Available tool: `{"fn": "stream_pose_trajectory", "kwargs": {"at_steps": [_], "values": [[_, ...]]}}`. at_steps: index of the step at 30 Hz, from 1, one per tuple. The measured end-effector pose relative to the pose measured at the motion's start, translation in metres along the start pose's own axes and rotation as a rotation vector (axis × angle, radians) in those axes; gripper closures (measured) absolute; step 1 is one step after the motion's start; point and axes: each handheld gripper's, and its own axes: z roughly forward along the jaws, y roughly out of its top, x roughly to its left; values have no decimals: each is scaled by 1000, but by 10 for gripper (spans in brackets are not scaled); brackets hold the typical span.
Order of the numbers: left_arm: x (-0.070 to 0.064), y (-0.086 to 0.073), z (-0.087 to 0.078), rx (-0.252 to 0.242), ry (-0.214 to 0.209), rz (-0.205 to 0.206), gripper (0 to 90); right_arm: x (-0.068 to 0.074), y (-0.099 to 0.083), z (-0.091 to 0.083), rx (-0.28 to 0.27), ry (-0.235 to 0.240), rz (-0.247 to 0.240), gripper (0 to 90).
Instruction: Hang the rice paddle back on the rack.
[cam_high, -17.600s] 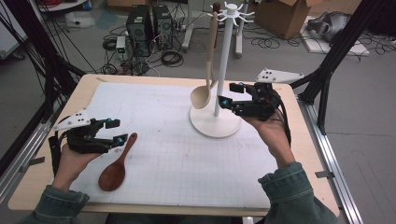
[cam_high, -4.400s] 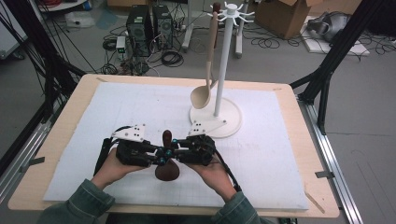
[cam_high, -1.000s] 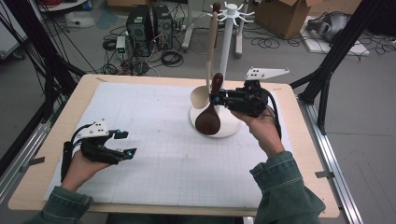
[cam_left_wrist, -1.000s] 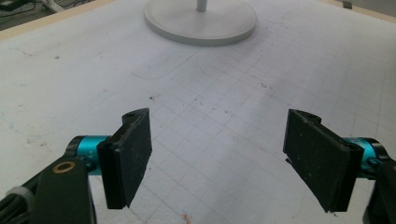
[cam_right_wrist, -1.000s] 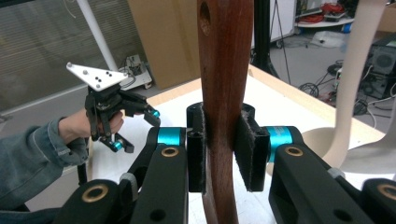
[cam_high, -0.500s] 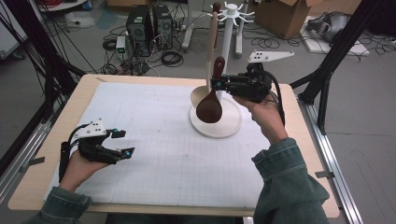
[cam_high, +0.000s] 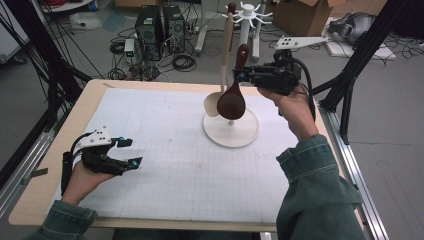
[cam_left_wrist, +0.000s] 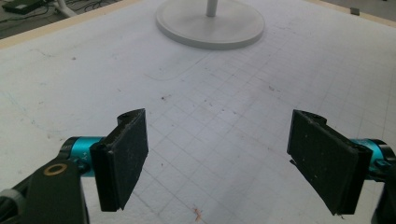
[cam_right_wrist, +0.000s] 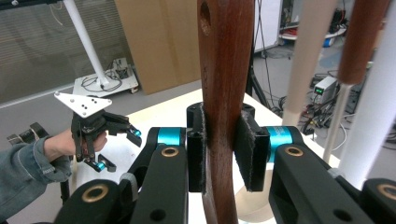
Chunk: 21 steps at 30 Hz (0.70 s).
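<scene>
A dark brown wooden spoon (cam_high: 233, 95) hangs upright above the table, bowl down, and my right gripper (cam_high: 240, 76) is shut on its handle (cam_right_wrist: 222, 93). It is held beside the white rack post (cam_high: 230, 65), where a pale wooden spoon (cam_high: 218, 90) hangs. The rack's round white base (cam_high: 231, 131) stands on the white grid mat (cam_high: 165, 165). My left gripper (cam_high: 129, 152) rests open at the mat's left, low over the mat with nothing between its pads (cam_left_wrist: 125, 154). The rack base (cam_left_wrist: 210, 25) lies ahead of it.
The wooden table edge (cam_high: 30, 200) borders the mat. Black frame legs (cam_high: 350, 75) stand at the right and left. Behind the table are computer cases (cam_high: 155, 25), cables, a second white rack (cam_high: 248, 20) and cardboard boxes (cam_high: 295, 15) on the floor.
My right gripper has lifted the dark spoon from near the rack base up alongside the post. The left gripper has stayed open at the left of the mat.
</scene>
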Motion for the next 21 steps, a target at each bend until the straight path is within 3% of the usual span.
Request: {"fn": "stream_pose_trajectory", "kwargs": {"at_steps": [15,21], "values": [[2,-2,0,4,2,-8,205,-23,28,-12,-5,-3,-19,762],[3,-2,1,5,0,-9,205,-30,31,-13,1,-1,-14,762]]}}
